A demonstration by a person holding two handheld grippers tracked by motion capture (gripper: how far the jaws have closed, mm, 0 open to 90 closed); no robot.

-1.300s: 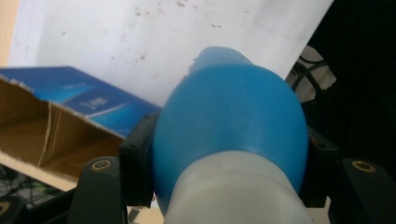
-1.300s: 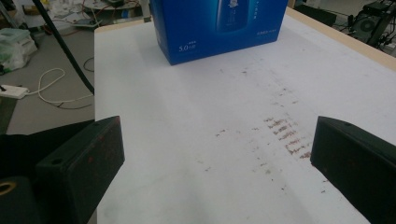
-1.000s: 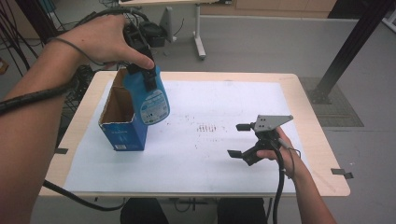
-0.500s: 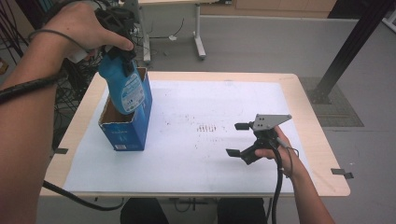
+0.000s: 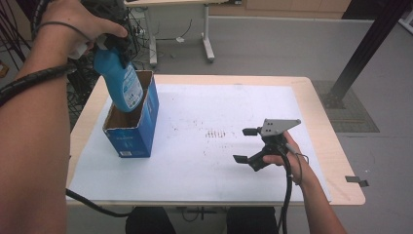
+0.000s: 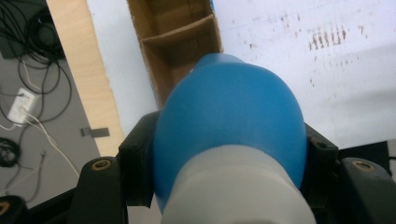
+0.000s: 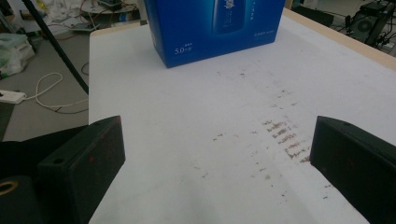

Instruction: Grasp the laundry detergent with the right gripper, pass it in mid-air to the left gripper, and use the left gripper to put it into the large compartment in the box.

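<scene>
Grey floor, desk legs and loose cables behind a wooden table (image 5: pixel 325 146) covered by a white sheet (image 5: pixel 214 161) with brown specks at centre frame. High view: open blue carton (image 5: pixel 132 122) at centre left, blue bottle (image 5: pixel 119 83) tilted above its far end, base dipping into the opening. Left gripper view: brown cardboard interior of the carton with 1 divider, seen past the bottle's rounded shoulder and white neck. Right gripper view: printed blue carton face at top centre, plus specks on the sheet. Left forearm raised along the left edge of the high view, hand (image 5: pixel 73 22) at upper left over the left gripper (image 5: pixel 114 41), wrist bent downward. Right hand (image 5: pixel 282 158) low at lower right, right gripper (image 5: pixel 246 145) pointing toward frame left, just above the sheet. Left jaws clamped on the bottle just below its neck, 1 on each side. Right jaws spread wide, holding and touching nothing.
</scene>
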